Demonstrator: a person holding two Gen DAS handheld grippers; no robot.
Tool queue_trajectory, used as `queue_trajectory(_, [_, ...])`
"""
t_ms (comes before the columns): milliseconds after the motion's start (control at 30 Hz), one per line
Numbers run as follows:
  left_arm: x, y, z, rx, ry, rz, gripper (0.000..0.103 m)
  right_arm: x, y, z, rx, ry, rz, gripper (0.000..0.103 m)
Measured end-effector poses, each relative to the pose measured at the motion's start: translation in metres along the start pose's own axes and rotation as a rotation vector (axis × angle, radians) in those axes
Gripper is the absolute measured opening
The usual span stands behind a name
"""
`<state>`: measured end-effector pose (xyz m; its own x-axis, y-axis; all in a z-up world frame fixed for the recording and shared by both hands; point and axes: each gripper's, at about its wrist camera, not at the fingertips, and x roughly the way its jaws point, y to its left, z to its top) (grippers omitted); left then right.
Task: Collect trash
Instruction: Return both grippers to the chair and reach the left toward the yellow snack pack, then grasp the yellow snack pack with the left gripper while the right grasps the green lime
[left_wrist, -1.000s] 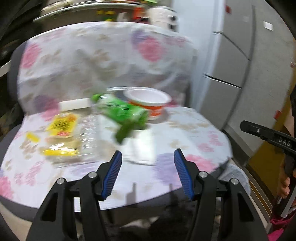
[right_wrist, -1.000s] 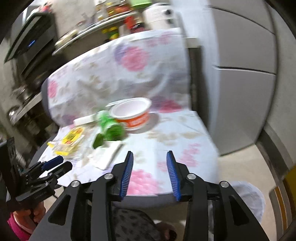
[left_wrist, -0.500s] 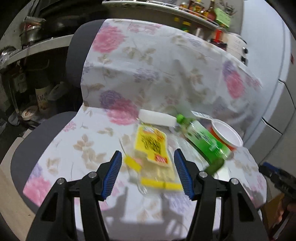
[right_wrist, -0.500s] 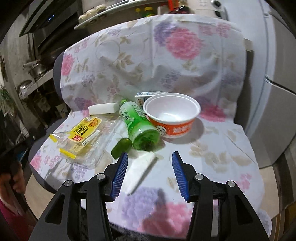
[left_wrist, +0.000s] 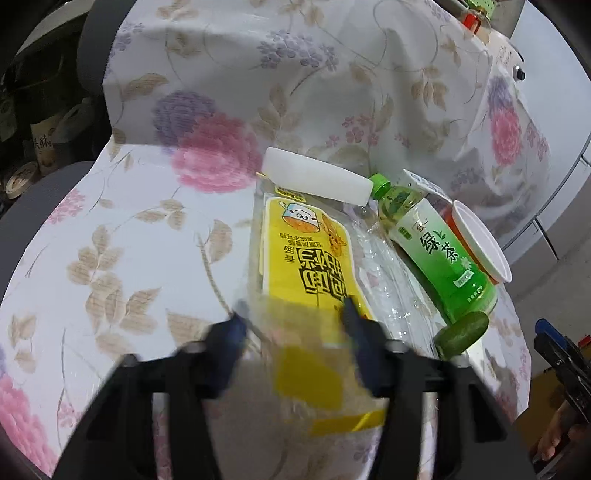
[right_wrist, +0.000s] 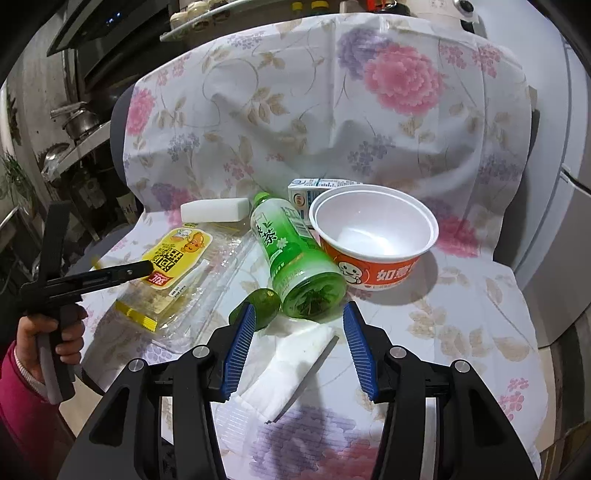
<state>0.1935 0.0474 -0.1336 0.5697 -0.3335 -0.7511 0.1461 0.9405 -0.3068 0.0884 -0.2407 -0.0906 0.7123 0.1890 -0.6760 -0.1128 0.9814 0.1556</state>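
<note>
Currently my left gripper (left_wrist: 291, 325), jaws apart, straddles the near end of the yellow snack wrapper (right_wrist: 173, 264) lying left on the chair cover (right_wrist: 461, 295). Right gripper (right_wrist: 297, 347) waits wide apart above the white napkin (right_wrist: 295, 365), near the green bottle (right_wrist: 295, 258).

Floral cloth (right_wrist: 461, 302) (pink, purple blooms), green bottle (right_wrist: 295, 258), yellow wrapper (right_wrist: 173, 258), orange-and-white bowl (right_wrist: 373, 236).
</note>
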Motion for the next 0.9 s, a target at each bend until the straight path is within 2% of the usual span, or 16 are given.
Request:
queue_trajectory(33, [-0.001, -0.001, 0.001, -0.001, -0.009, 0.006, 0.03, -0.001, 0.0, 0.0, -0.002, -0.001, -0.002, 0.051])
queue_trajectory(67, [-0.004, -0.003, 0.001, 0.002, -0.021, 0.004, 0.021, -0.002, 0.0, 0.0, -0.004, -0.002, -0.005, 0.051])
queue_trajectory(133, [-0.014, -0.007, 0.002, 0.012, -0.063, 0.005, 0.014, -0.005, 0.0, 0.0, -0.004, -0.007, -0.011, 0.051])
queue_trajectory(200, [-0.026, -0.013, 0.003, 0.032, -0.109, 0.011, 0.0, -0.009, -0.001, -0.001, -0.001, -0.013, -0.017, 0.051])
queue_trajectory(400, [-0.079, -0.027, -0.004, 0.052, -0.24, 0.003, 0.0, -0.022, -0.003, -0.004, 0.008, -0.036, -0.028, 0.051])
queue_trajectory(533, [-0.117, -0.037, -0.025, 0.055, -0.328, 0.031, 0.0, -0.028, -0.006, -0.01, 0.016, -0.041, -0.026, 0.051])
queue_trajectory(633, [-0.124, -0.044, -0.038, 0.063, -0.344, 0.048, 0.0, -0.026, -0.008, -0.015, 0.018, -0.024, -0.023, 0.054])
queue_trajectory(800, [-0.114, -0.052, -0.049, 0.068, -0.341, 0.06, 0.0, -0.012, -0.002, -0.02, 0.02, -0.002, 0.014, 0.054])
queue_trajectory(900, [-0.108, -0.053, -0.051, 0.072, -0.348, 0.07, 0.0, 0.004, 0.007, -0.019, 0.022, 0.01, 0.029, 0.05])
